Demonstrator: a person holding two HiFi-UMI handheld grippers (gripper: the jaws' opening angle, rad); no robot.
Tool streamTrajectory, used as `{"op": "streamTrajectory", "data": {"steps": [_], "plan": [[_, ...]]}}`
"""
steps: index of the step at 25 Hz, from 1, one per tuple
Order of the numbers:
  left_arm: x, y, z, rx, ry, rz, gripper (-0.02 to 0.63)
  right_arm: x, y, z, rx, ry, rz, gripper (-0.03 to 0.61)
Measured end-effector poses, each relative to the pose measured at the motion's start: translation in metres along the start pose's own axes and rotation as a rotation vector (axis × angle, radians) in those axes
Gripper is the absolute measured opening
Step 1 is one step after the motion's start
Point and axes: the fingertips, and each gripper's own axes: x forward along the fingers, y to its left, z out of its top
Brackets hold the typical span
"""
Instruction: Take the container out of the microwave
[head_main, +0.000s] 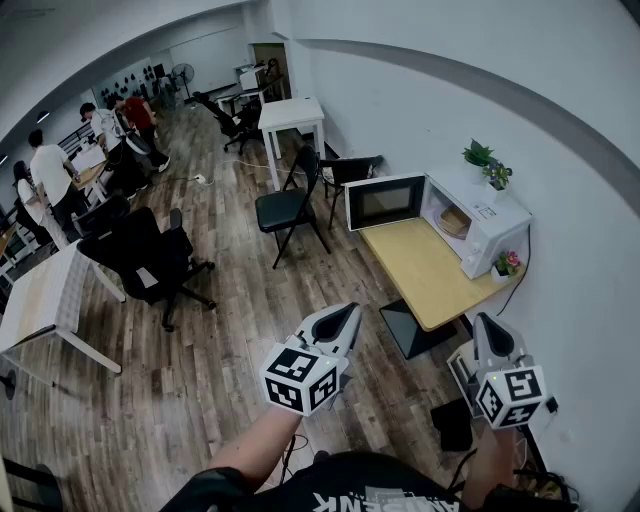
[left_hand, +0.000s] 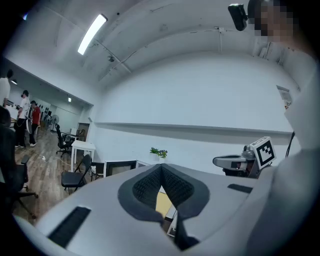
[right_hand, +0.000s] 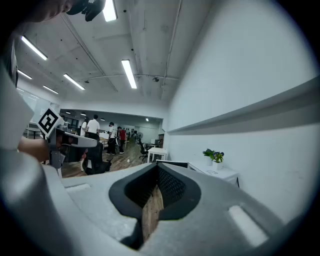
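A white microwave (head_main: 478, 226) stands at the far end of a wooden table (head_main: 425, 272) against the wall, its door (head_main: 385, 202) swung open to the left. Inside it lies a pale round container (head_main: 455, 221). Both grippers hang well short of the table, over the floor. My left gripper (head_main: 346, 313) is shut and holds nothing; in its own view the jaws (left_hand: 161, 171) meet, with the open door (left_hand: 120, 167) far beyond. My right gripper (head_main: 486, 322) is shut too and empty, its jaws (right_hand: 157, 171) closed, the microwave (right_hand: 220, 174) ahead at the right.
Two green plants (head_main: 488, 166) sit on the microwave and a small flower pot (head_main: 506, 264) on the table's near corner. Black folding chairs (head_main: 290, 208) and an office chair (head_main: 145, 255) stand on the wooden floor at left. Several people (head_main: 60, 170) are far back.
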Motion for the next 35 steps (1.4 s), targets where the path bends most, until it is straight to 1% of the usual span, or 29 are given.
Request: {"op": "streamTrajectory", "data": {"steps": [8, 11, 13, 18, 23, 29, 35], "plan": [[-0.003, 0.001, -0.003, 0.009, 0.011, -0.011, 0.002, -0.001, 0.004, -0.003, 0.011, 0.001, -0.012, 0.006], [-0.009, 0.005, -0.002, 0.009, 0.006, -0.011, 0.002, -0.002, 0.012, 0.003, 0.042, -0.029, 0.009, 0.006], [-0.013, 0.007, -0.003, 0.008, 0.008, -0.016, 0.002, -0.002, 0.019, 0.003, 0.04, -0.025, 0.026, 0.006], [-0.021, 0.016, -0.006, 0.02, 0.02, -0.019, 0.002, 0.003, 0.033, 0.001, 0.036, -0.016, 0.027, 0.006], [-0.034, 0.039, -0.004, 0.019, 0.012, -0.014, 0.002, 0.019, 0.053, 0.006, 0.015, -0.015, 0.031, 0.006], [-0.046, 0.068, -0.005, 0.026, 0.009, -0.032, 0.002, 0.039, 0.078, 0.004, 0.006, -0.015, 0.019, 0.006], [-0.049, 0.093, -0.007, 0.032, 0.007, -0.05, 0.002, 0.061, 0.1, 0.002, -0.007, 0.005, 0.031, 0.006]]}}
